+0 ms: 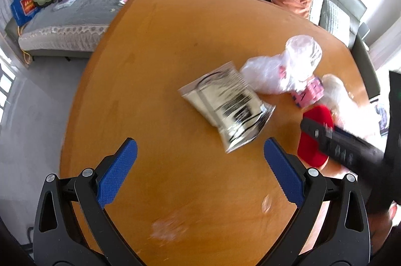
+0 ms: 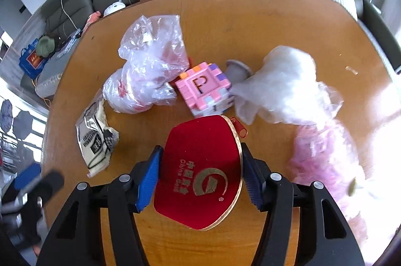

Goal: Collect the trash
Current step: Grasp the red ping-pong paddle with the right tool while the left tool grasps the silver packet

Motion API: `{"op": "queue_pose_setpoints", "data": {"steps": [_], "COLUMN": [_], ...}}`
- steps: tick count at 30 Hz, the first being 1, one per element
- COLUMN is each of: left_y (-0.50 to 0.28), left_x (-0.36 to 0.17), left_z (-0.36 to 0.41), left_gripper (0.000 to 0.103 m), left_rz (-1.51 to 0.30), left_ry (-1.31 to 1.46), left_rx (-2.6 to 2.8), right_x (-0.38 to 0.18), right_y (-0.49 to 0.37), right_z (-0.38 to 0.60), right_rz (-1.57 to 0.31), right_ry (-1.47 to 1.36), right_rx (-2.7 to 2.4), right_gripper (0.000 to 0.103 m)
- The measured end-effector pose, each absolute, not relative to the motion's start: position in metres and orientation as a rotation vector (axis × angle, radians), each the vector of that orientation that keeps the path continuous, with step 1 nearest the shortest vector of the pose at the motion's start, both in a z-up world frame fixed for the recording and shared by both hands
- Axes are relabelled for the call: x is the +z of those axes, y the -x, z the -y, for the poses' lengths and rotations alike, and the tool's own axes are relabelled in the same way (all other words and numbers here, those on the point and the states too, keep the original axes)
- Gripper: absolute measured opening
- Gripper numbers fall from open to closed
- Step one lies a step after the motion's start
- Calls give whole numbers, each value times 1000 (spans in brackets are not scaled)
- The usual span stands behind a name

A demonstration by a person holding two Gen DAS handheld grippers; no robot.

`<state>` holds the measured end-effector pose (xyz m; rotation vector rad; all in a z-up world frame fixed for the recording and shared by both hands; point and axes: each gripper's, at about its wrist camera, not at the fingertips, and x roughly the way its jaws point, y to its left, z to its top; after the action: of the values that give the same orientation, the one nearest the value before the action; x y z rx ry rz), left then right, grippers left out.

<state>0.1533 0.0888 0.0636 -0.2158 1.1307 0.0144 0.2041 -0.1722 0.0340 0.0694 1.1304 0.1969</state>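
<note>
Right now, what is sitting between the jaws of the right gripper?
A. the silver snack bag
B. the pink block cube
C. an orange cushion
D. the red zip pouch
D: in the right wrist view the red zip pouch lies on the table between the blue jaws of the right gripper; the pink block cube sits further out.

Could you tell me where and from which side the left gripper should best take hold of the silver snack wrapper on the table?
Probably grip the silver snack wrapper by its near crimped end, coming down from above. It lies flat on the wooden table, so the body offers little to pinch, while that corner lifts slightly. The left gripper is open and nearest that end.
</note>
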Motion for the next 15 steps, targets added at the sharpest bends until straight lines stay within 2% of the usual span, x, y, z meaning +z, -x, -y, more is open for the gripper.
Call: {"op": "queue_pose_setpoints", "data": {"steps": [10, 15], "left_y": [-192, -205], "left_x": [40, 31], "left_z": [-79, -67], "left_gripper": [98, 98], "left_rz": [-1147, -1160], "left_ry": [384, 348], "left_rx": [64, 100], "right_x": [24, 24], "right_y": [-205, -204], "right_z": [191, 191], "right_rz": [-1155, -1152], "right_ry": [-69, -65], "right_rx": [215, 239], "right_gripper": [62, 62]}}
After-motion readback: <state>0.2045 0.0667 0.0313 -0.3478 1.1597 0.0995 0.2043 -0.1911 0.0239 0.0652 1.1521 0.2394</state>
